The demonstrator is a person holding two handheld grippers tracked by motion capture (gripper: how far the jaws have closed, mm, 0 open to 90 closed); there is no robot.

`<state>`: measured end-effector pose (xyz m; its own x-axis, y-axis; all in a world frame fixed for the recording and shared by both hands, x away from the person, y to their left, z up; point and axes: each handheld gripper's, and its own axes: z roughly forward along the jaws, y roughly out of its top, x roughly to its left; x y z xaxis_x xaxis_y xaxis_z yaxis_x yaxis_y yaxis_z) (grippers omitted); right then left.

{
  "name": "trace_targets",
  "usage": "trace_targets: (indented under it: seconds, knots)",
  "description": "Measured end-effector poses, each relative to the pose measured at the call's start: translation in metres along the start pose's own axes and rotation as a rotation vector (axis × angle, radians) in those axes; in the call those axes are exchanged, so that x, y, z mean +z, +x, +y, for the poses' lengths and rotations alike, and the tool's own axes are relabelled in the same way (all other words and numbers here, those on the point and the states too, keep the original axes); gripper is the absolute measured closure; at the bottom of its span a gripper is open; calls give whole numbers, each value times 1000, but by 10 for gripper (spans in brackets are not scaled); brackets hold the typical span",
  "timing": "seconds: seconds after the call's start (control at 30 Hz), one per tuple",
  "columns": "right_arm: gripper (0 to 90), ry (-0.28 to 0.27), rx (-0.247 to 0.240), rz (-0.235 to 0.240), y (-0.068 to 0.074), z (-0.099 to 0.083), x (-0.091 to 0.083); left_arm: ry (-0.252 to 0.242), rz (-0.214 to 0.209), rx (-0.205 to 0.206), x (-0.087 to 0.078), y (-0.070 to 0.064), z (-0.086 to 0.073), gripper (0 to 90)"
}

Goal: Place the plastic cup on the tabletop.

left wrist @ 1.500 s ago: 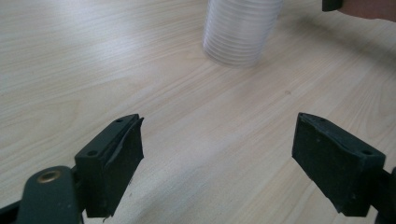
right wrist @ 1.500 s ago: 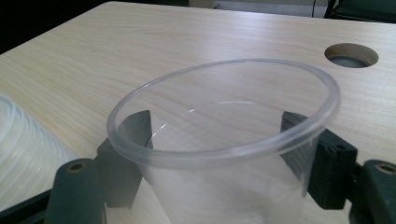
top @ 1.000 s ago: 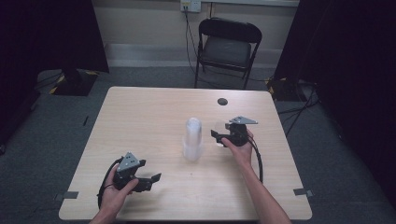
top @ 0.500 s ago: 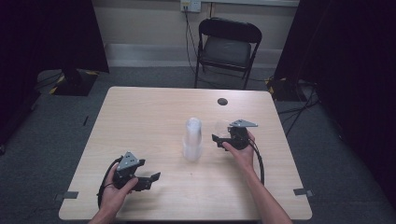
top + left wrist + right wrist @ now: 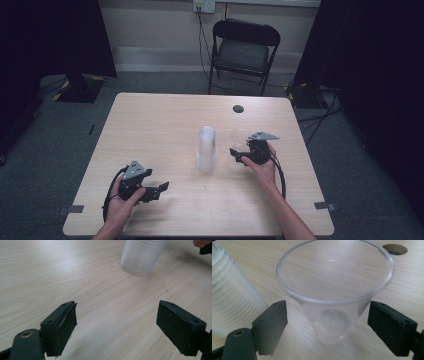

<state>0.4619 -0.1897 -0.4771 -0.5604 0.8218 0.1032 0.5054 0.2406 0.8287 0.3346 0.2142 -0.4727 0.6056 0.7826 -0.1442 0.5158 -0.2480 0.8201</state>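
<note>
A person seated at a pale wooden counter (image 5: 165, 130) works two black hand-held claws around a tall stack of clear ribbed plastic cups (image 5: 206, 149), which stands upright near the middle of the counter.

The right claw (image 5: 239, 152), held just to the right of the stack, is spread wide with a single clear plastic cup (image 5: 334, 292) standing upright between its jaws. In the right gripper view the cup's rim reaches almost from one jaw to the other, while its narrower base sits on the wood with a gap to the pads on both sides; the jaws do not appear to press on it. The stack rises at the left edge of that view, close beside the single cup but apart from it.

The left claw (image 5: 159, 189) rests low on the near-left part of the counter, well apart from the stack and nearer the person. Its jaws are wide open and hold nothing; in the left gripper view bare wood lies between them, with the stack's base farther off.

Beyond the stack, toward the far right edge, a round dark cable hole (image 5: 238, 108) is set in the counter. A black folding chair (image 5: 244, 50) stands behind the counter.
</note>
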Motion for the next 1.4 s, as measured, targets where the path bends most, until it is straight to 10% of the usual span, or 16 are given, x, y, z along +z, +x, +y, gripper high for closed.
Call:
trace_targets:
  seconds: [0.5,1.4]
  knots:
    - [145,18,0,60,3,-5,-32,-13,12,-56,-3,6,0,162]
    - [160,18,18,10,17,-37,-121,6,20,-54,-8,3,0,162]
